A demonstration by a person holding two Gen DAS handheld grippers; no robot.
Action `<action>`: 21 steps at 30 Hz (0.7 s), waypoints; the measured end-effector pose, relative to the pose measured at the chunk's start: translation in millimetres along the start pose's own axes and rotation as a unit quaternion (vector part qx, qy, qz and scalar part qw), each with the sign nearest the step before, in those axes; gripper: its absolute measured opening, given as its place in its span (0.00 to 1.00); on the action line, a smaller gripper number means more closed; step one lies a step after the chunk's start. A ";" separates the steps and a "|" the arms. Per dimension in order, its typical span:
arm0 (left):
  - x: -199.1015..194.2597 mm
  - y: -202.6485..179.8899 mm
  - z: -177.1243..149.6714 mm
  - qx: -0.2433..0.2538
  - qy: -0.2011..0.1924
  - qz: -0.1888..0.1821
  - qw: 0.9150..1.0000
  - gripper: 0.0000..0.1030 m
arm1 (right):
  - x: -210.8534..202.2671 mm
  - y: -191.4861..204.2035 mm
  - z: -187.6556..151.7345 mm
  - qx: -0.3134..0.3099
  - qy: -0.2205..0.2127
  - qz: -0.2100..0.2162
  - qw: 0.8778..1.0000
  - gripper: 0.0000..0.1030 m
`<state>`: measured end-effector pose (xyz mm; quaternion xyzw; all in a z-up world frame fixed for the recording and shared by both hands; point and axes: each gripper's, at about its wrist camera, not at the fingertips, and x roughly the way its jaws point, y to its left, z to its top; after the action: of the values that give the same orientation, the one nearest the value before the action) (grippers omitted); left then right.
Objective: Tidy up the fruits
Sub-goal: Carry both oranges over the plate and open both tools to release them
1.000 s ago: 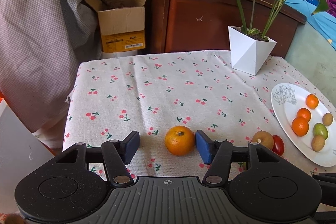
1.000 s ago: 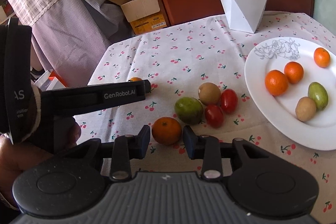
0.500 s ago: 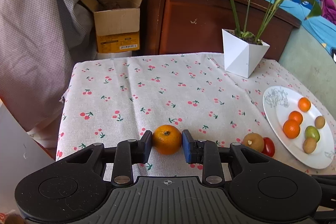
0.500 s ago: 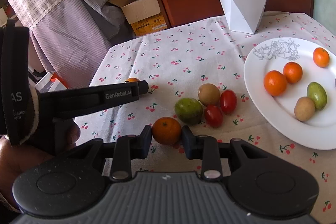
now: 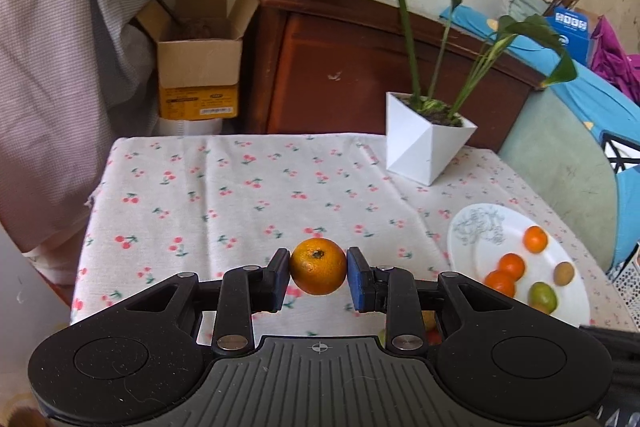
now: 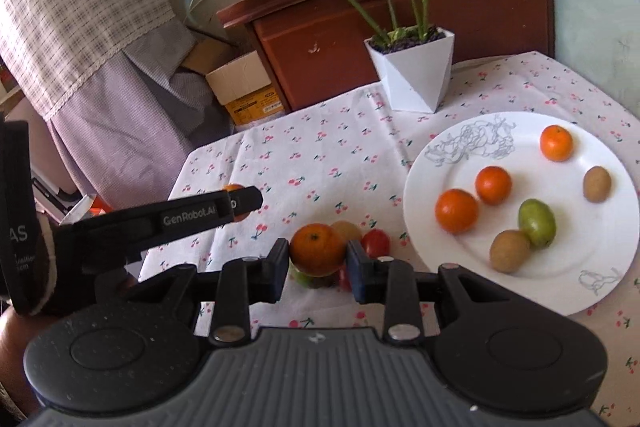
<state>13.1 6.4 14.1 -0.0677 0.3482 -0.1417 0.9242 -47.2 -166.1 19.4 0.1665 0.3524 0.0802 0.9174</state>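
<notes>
My left gripper [image 5: 318, 269] is shut on an orange [image 5: 318, 265], held above the cherry-print cloth. My right gripper [image 6: 318, 259] is shut on a second orange [image 6: 317, 249], lifted over a green fruit [image 6: 306, 278], a kiwi [image 6: 347, 229] and red tomatoes [image 6: 375, 242] on the cloth. The white plate [image 6: 452, 155] at the right holds three oranges, two kiwis and a green fruit [image 6: 537, 223]. In the right wrist view the left gripper [image 6: 236, 203] shows from the side, with its orange partly hidden behind the finger. The plate [image 5: 476, 227] also lies at the right in the left wrist view.
A white faceted planter [image 5: 424, 143] with tall leaves stands at the back of the table, just behind the plate. A wooden cabinet [image 5: 360, 67] and an open cardboard box [image 5: 200, 67] stand behind the table. A draped checked cloth [image 5: 60, 47] hangs at the left.
The left gripper's jaws closed on its orange and lifted it off the cloth. The right gripper rose with its orange and shifted toward the plate.
</notes>
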 end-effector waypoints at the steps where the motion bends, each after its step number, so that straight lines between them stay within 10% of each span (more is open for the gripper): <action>1: 0.5 -4.4 0.7 0.002 0.000 -0.005 1.000 0.27 | -3.3 -3.8 3.3 0.003 -0.008 -0.005 1.000 0.30; 21: 42.2 -88.8 8.6 0.046 0.028 -0.088 0.995 0.27 | -30.9 -87.4 26.6 0.135 -0.068 -0.102 0.983 0.30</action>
<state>30.0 -90.8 14.1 -0.0514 0.3601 -0.2404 0.8999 -49.5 -262.3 25.4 0.2575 0.3121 -0.0736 0.9115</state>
